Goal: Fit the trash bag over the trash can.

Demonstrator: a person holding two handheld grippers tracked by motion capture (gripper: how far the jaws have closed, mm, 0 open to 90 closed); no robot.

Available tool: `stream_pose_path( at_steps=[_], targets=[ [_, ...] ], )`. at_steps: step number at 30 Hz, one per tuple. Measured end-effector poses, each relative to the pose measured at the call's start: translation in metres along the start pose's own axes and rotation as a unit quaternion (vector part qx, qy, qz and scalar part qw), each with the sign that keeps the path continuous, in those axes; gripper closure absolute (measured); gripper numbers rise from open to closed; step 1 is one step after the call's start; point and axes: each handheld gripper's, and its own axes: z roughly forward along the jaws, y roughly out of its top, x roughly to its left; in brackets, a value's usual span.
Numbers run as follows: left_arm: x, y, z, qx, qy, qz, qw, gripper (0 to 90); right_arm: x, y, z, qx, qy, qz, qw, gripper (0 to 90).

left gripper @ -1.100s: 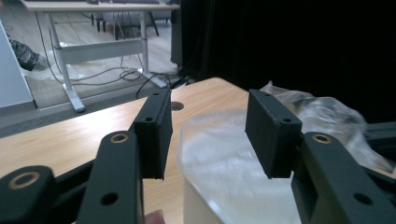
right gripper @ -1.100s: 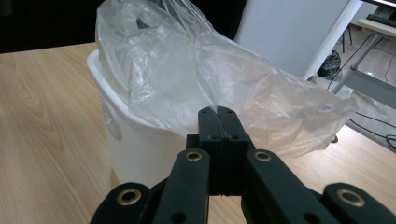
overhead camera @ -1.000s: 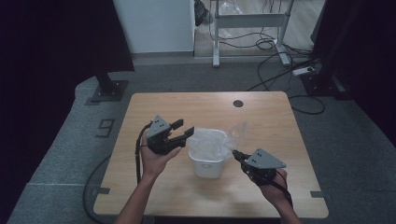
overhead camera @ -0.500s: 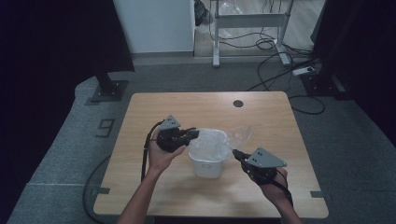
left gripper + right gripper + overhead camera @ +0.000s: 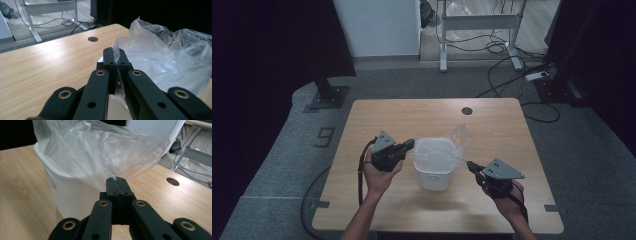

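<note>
A small white bin (image 5: 435, 172) stands near the middle of the wooden table (image 5: 377, 120). A clear plastic bag (image 5: 447, 147) sits in it and spills over its rim. My left gripper (image 5: 411, 144) is at the bin's left edge, shut on the bag's edge (image 5: 115, 51). My right gripper (image 5: 470, 165) is to the right of the bin, shut on the other side of the bag (image 5: 105, 155), which stretches up from its jaws (image 5: 116, 180). The white bin (image 5: 65, 192) stands just beyond those jaws.
A round cable hole (image 5: 467, 110) is in the table's far right part. Beyond the table stand a metal desk frame (image 5: 477, 22) with floor cables and a dark stand base (image 5: 328, 96). Bare tabletop lies left of and behind the bin.
My left gripper moved right to the bin's rim and shut on the bag's edge. The right gripper stayed put, holding the bag.
</note>
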Motion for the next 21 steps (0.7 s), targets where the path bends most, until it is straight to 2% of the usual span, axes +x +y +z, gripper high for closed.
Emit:
stream_pose_path(
  at_steps=[2,6,15,19,21],
  targets=[
    [0.002,-0.004,-0.001,-0.002,-0.008,-0.012,0.9999,90.0,-0.001,-0.002,0.001,0.001,0.002,0.007,1.0000,89.0],
    [0.004,-0.010,-0.005,-0.004,-0.010,-0.015,0.9998,90.0,0.001,-0.004,0.002,0.002,0.006,0.008,0.9999,87.1],
    [0.008,-0.023,-0.008,-0.007,-0.017,-0.028,0.9994,90.0,0.001,-0.008,0.008,-0.002,0.014,0.033,0.9994,85.5],
    [0.010,-0.027,-0.005,-0.003,-0.026,-0.034,0.9991,89.8,0.001,-0.009,0.009,-0.001,0.016,0.034,0.9993,77.3],
    [0.011,-0.027,-0.005,-0.006,-0.030,-0.036,0.9989,89.8,0.000,-0.005,0.005,-0.012,0.006,0.037,0.9992,68.9]
  ],
)
